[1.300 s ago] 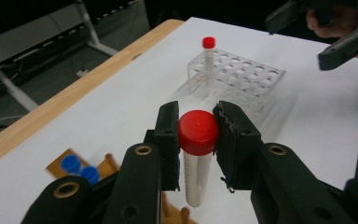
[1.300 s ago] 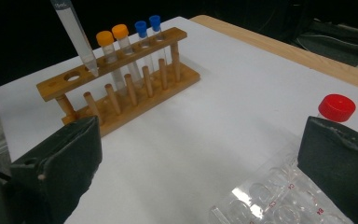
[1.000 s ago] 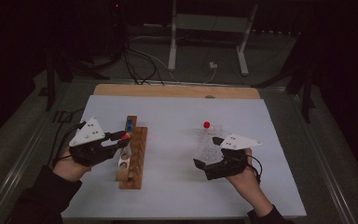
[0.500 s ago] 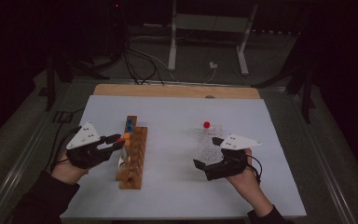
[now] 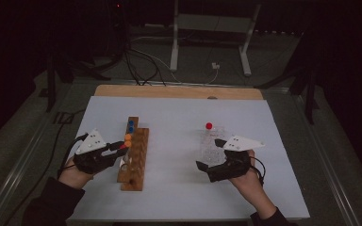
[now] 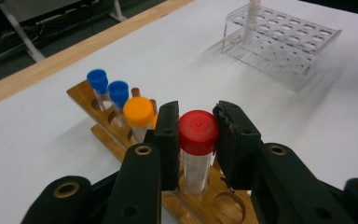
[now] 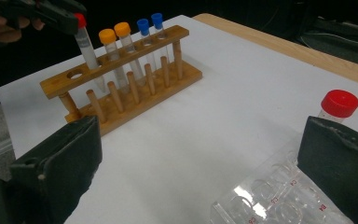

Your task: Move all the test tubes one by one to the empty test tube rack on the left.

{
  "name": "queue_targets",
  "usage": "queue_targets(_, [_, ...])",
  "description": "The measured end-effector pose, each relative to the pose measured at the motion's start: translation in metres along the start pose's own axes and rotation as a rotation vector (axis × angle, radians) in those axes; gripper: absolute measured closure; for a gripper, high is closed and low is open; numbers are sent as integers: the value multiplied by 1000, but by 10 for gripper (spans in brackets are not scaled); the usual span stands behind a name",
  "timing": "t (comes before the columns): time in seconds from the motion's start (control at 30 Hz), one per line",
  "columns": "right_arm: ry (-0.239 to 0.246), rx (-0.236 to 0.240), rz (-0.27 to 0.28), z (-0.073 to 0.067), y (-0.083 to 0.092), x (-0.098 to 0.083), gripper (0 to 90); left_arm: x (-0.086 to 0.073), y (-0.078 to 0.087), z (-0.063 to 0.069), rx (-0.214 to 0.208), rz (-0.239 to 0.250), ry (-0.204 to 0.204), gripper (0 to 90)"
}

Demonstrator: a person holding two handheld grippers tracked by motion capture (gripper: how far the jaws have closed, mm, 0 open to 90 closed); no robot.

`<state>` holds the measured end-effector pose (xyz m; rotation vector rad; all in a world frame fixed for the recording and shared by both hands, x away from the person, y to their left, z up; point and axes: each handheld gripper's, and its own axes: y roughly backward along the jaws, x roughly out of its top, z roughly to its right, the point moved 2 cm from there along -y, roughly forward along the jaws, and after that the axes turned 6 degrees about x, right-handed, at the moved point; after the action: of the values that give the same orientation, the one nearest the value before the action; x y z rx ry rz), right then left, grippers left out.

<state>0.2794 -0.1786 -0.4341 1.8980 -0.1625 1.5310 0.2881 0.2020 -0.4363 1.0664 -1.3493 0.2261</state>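
The red-capped tube (image 6: 197, 154) sits clamped at its cap between the 2 black jaws of the left claw (image 6: 196, 135), its clear body reaching down into a hole near the front end of the wooden rack (image 5: 134, 157). From the right gripper view the same tube (image 7: 86, 44) leans a little, its lower end inside the rack's top rail beside an empty hole. In the high view the left claw (image 5: 118, 147) lies nearly level at the rack's left side, the left hand (image 5: 82, 165) low over the bench (image 5: 179, 117) with the forearm coming in from the bottom left.

The right claw (image 5: 207, 155) rests near the front corner of the clear plastic rack (image 5: 212, 146), its jaws wide apart and holding nothing; the right hand (image 5: 245, 176) sits behind it on the bench.

Just beyond the gripped tube stand 2 orange-capped tubes (image 6: 139, 114), then 2 blue-capped tubes (image 6: 108, 88) at the far end of the wooden rack. A second red-capped tube (image 7: 338, 106) stands upright in the clear rack, well apart from the wooden one. White bench surface lies open between the 2 racks.
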Motion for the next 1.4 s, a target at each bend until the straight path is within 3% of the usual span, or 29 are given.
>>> queue_targets(0.17, [5,4,-1,-1,0,0,0,-8,-4,0,-3,-6,20,722])
queue_targets(0.43, [5,6,-2,-1,0,0,0,-13,-7,1,-3,-29,10,722])
queue_targets(0.73, [9,6,2,-1,0,0,0,-15,-8,4,4,-20,-2,720])
queue_targets(0.97, [10,7,10,-1,2,2,0,-15,-7,4,-13,-20,32,704])
queue_targets(1.1, [12,0,17,1,4,3,0,-13,-1,4,-21,17,61,537])
queue_targets(1.4, [22,-19,55,13,9,11,0,-7,13,5,-52,86,86,161])
